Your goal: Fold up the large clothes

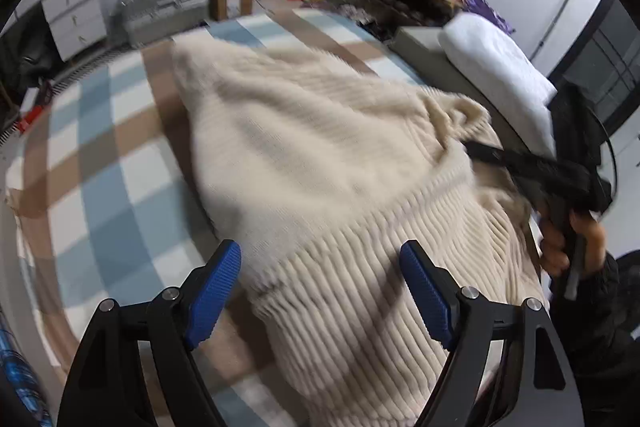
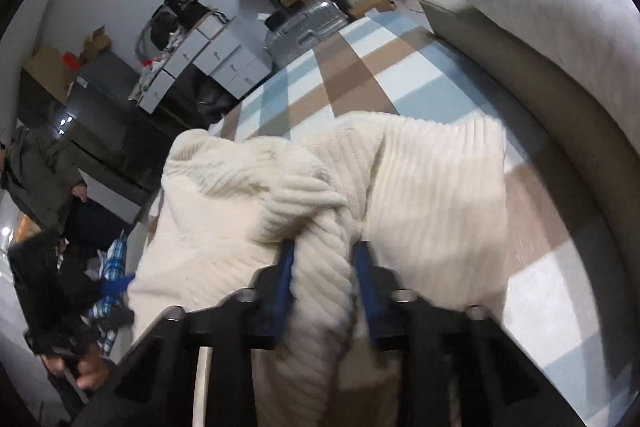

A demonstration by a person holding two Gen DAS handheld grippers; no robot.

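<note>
On the checked bedspread, cream sweater, left gripper wide, right gripper pinching a sweater fold.

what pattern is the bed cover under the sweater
A large check of pale blue, brown and white squares on the bed cover, clearest in the left wrist view.

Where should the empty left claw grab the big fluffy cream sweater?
Probably the ribbed hem of the sweater, coming down from above. That thick band lies right beneath the wide-open left claw, and its corner edge by the left finger gives a firm fold to pinch. The right claw already has a bunched ribbed part between its fingers.
</note>
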